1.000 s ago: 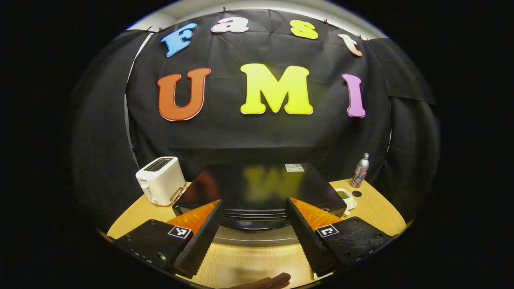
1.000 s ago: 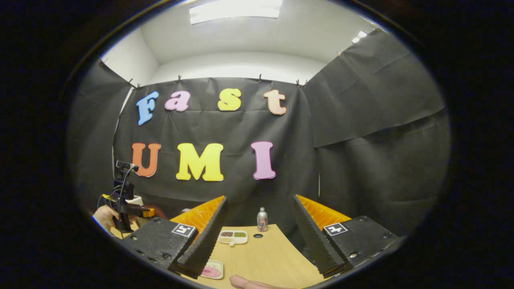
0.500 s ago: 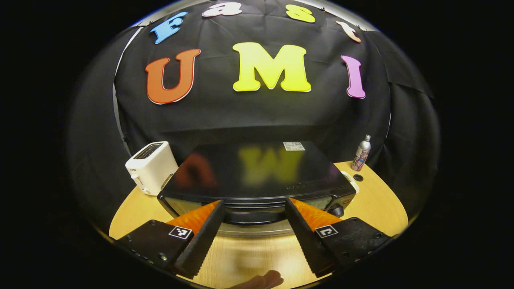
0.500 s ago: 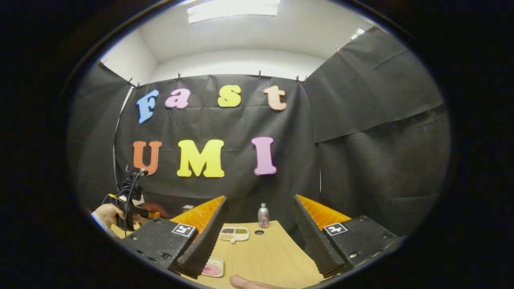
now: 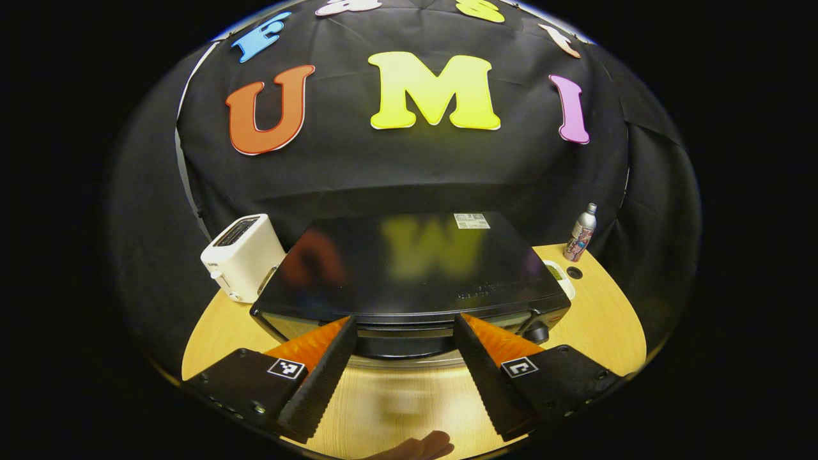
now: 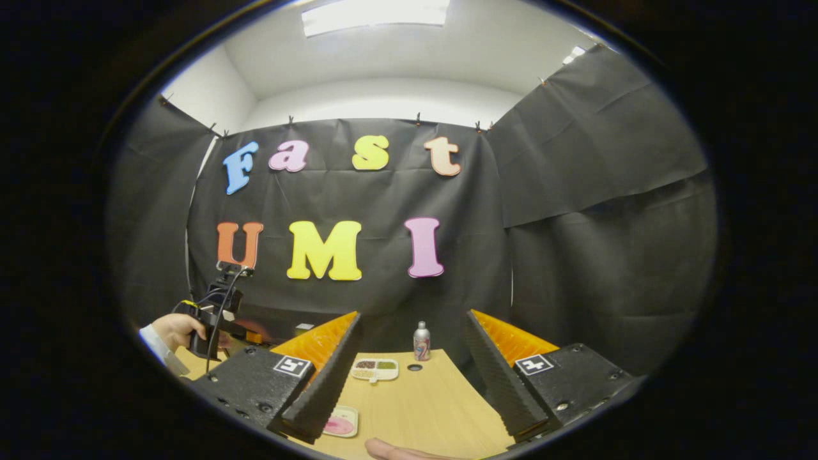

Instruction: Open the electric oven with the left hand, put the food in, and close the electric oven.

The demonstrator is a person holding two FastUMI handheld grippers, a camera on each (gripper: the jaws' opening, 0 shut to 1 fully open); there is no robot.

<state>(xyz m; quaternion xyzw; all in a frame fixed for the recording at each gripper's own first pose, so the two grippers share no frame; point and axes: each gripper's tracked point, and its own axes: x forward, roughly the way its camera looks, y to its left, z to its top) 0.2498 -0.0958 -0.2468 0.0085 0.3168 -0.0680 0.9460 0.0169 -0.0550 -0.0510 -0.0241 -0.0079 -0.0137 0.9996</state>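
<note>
Electric oven (image 5: pixel 412 271) sits on the wooden table (image 5: pixel 607 332), straight ahead of the left gripper (image 5: pixel 404 377); jaws spread wide, nothing between them. Oven's front is mostly hidden behind the two fingers, so door state is hard to read; a knob (image 5: pixel 539 332) shows at its right front corner. White toaster (image 5: pixel 241 257) just beside the oven's left side, a metal bottle (image 5: pixel 579 232) near the far right. A dish (image 5: pixel 561 279) behind the oven is largely cut off.

Right gripper (image 6: pixel 412 383): jaws spread, empty, above the table. Divided food tray (image 6: pixel 375 368) near the bottle; pink food plate (image 6: pixel 340 423) partly hidden by the left-hand finger
</note>
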